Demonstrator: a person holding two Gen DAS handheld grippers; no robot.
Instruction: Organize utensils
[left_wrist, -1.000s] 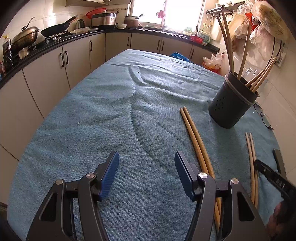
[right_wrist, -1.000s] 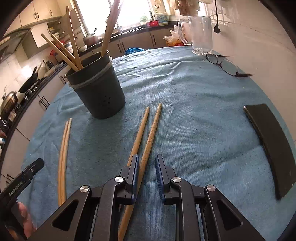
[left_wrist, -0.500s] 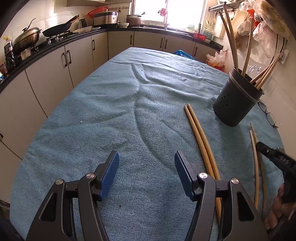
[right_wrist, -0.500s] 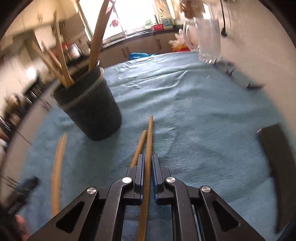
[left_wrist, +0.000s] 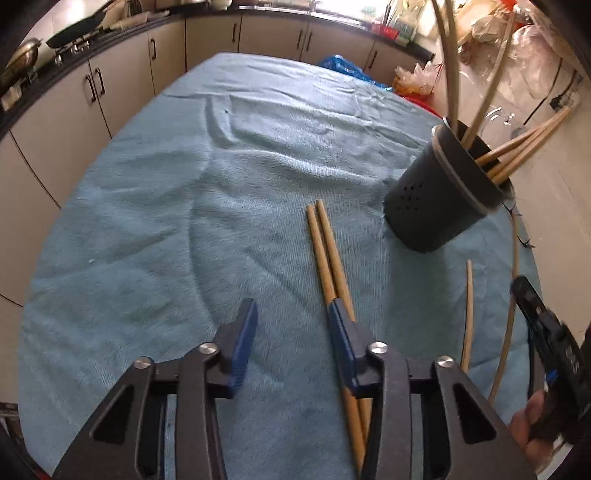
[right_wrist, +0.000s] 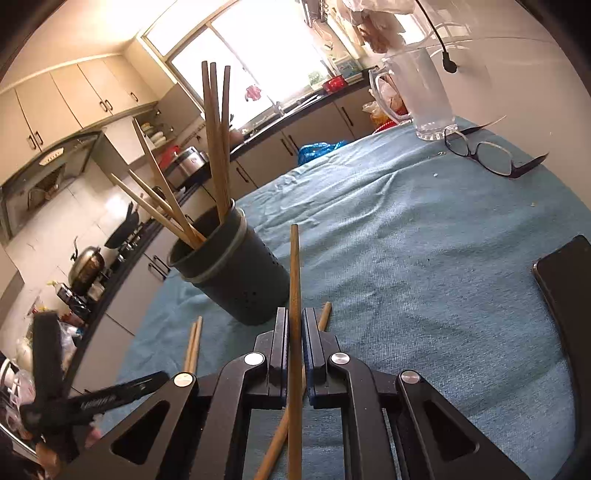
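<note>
My right gripper (right_wrist: 294, 325) is shut on a wooden chopstick (right_wrist: 294, 266) and holds it lifted, tip pointing toward the dark holder (right_wrist: 236, 273), which has several chopsticks standing in it. A second chopstick (right_wrist: 324, 316) lies on the cloth under the jaws. My left gripper (left_wrist: 291, 325) is open and empty above the blue cloth (left_wrist: 184, 192). A pair of chopsticks (left_wrist: 325, 251) lies beside its right finger. The holder (left_wrist: 439, 199) stands to the right. The lifted chopstick (left_wrist: 511, 306) and the one left lying (left_wrist: 468, 310) show at the right.
A glass mug (right_wrist: 424, 96), eyeglasses (right_wrist: 487, 155) and a black phone (right_wrist: 565, 280) lie on the right side of the table. Kitchen counters and cabinets (left_wrist: 122, 85) run along the left and far sides. A wall is close on the right.
My right gripper closed on one chopstick of its pair and lifted it off the cloth, tilting upward. My left gripper moved right and forward, closer to the other pair.
</note>
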